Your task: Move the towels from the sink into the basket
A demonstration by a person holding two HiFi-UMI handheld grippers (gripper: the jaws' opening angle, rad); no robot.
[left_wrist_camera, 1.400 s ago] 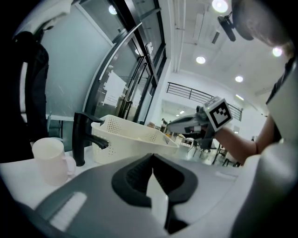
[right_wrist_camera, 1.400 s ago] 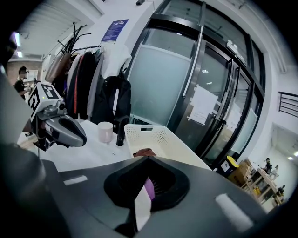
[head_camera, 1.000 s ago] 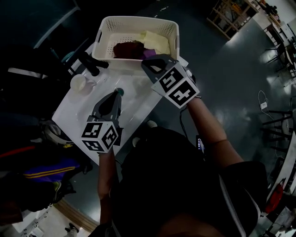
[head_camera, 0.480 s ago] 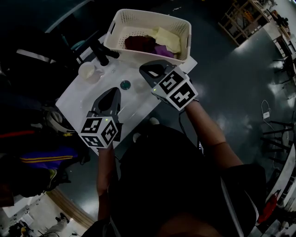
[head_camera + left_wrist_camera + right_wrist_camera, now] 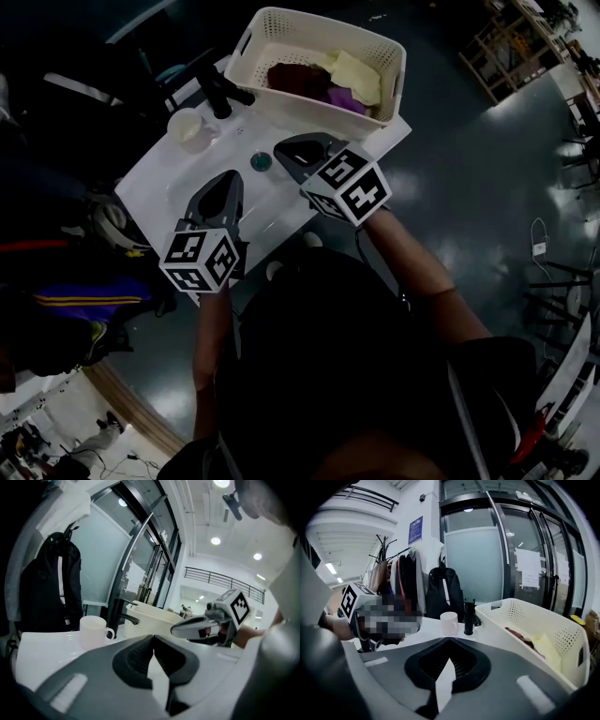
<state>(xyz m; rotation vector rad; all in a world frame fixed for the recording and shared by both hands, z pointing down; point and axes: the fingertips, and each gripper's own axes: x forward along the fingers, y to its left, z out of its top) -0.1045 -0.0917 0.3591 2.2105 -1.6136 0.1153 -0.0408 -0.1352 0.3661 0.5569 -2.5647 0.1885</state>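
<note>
Pulling my right gripper point(image 5: 281, 152) back from basket point(image 5: 397, 80) toward sink point(image 5: 178, 178), jaws closed, empty; left gripper point(image 5: 228, 180) same. Towels point(image 5: 323, 82) in basket: task likely done.

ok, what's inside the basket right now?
The basket holds a dark red towel, a pale yellow towel and a purple towel. They cover much of its floor, so anything beneath them can't be seen.

dark glossy floor point(image 5: 469, 159) all round. wooden shelving point(image 5: 514, 37) at 1 o'clock. frosted glass doors point(image 5: 478, 559) behind; coats point(image 5: 405, 581) on rack at 9 o'clock. round ceiling lights point(image 5: 215, 541), railed balcony point(image 5: 220, 579).
</note>
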